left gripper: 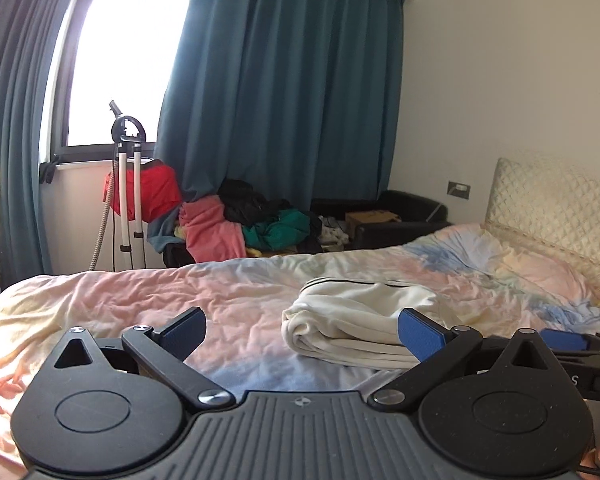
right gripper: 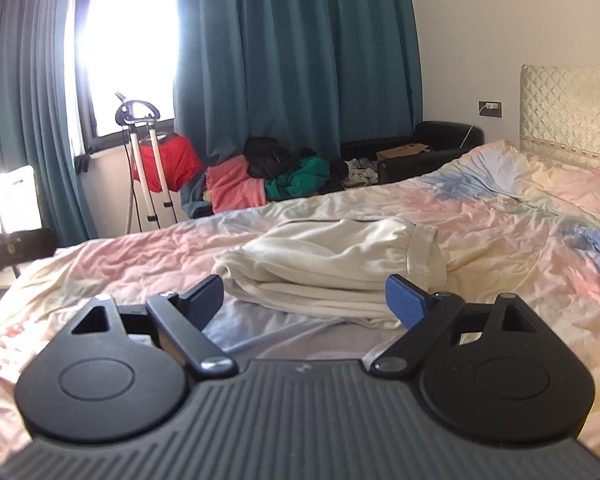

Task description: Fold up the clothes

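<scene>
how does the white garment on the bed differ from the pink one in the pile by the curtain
The white garment lies folded in flat layers; the pink garment is draped loosely and crumpled.
The white garment sits alone on the pastel bedsheet, close to both open grippers; the pink garment is part of a mixed heap beyond the bed, against black and green clothes.
The white garment shows a gathered band at one end; the pink garment shows none.
Neither is being held.

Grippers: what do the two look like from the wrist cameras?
Both match: the left gripper and right gripper have black linkage arms on round black discs, silver pivot screws, a ribbed grey body and blue textured pads.
</scene>
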`<action>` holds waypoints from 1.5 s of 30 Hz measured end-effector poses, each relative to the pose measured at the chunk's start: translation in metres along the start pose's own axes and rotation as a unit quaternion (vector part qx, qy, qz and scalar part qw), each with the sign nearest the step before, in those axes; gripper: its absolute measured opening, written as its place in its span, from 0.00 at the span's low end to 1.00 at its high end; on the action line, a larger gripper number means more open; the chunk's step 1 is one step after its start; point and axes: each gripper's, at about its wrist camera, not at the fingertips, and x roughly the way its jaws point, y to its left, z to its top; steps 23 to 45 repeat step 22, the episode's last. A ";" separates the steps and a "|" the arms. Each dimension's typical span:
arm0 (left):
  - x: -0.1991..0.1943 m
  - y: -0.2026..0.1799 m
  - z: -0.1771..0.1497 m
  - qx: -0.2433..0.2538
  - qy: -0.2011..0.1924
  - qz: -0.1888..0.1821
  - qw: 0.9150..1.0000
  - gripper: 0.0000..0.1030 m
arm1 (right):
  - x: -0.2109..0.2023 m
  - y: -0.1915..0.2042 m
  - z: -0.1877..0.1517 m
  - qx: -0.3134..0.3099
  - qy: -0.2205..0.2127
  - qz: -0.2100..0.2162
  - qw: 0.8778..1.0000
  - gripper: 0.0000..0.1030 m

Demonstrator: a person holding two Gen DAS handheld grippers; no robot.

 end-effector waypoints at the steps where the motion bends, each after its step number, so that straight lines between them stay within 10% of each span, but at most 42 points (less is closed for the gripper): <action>1: 0.002 0.001 -0.004 -0.001 0.000 0.002 1.000 1.00 | 0.002 0.002 -0.004 -0.002 0.002 -0.005 1.000 0.87; 45: 0.016 0.000 -0.017 0.009 0.023 0.009 1.000 1.00 | 0.008 0.005 -0.011 -0.003 0.013 -0.013 1.000 0.87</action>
